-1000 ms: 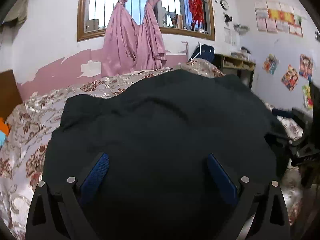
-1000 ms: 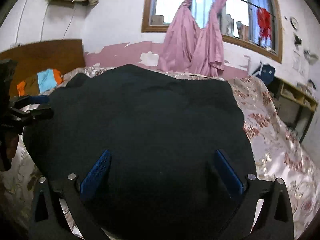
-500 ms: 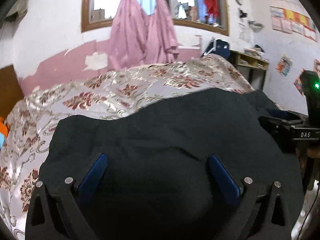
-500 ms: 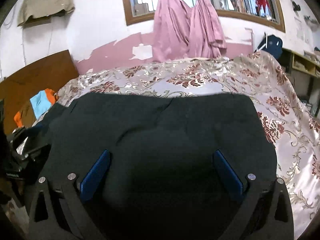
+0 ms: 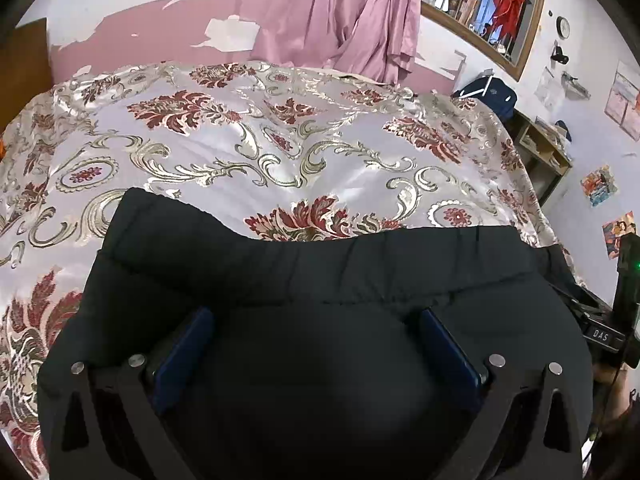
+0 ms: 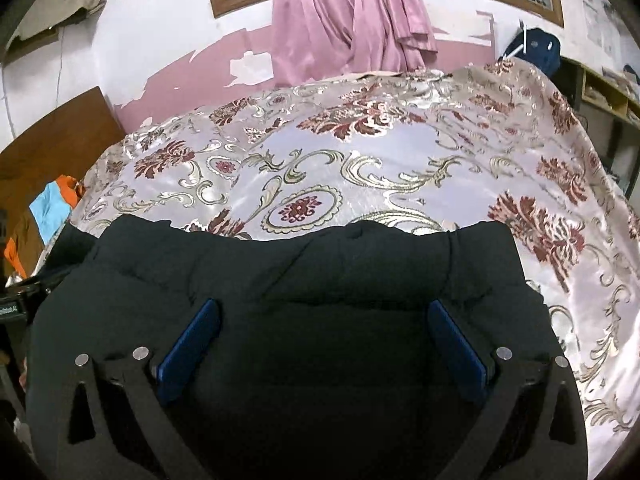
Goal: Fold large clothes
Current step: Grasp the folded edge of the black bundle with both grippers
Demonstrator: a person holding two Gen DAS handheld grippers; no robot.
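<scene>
- While the left claw [image 5: 316, 344] hangs low over the near edge of the bed [image 5: 280, 152], its view shows the black garment [image 5: 320, 272] bunched up beneath and ahead of it, the far edge a rumpled band lying on the floral bedspread.
- Its blue pads [image 5: 184, 356] stand wide apart with cloth spread between them; nothing looks pinched, though whether the tips catch any fabric underneath I cannot tell.
- At the right rim of that view the other tool [image 5: 604, 334] shows, level with the same far edge, so both seem set to work the one fold together.
- From the right claw [image 6: 324, 340] the picture is much the same: garment [image 6: 304, 280] heaped on the near side of the bed [image 6: 360, 168], most of the cover bare beyond.
- Its pads [image 6: 192, 344] are likewise spread wide over the cloth, gripping nothing that I can make out.
- Judging by the doubled, thick edge, one fold looks laid, and the open jaws suggest either a release or a pressing-down.
</scene>
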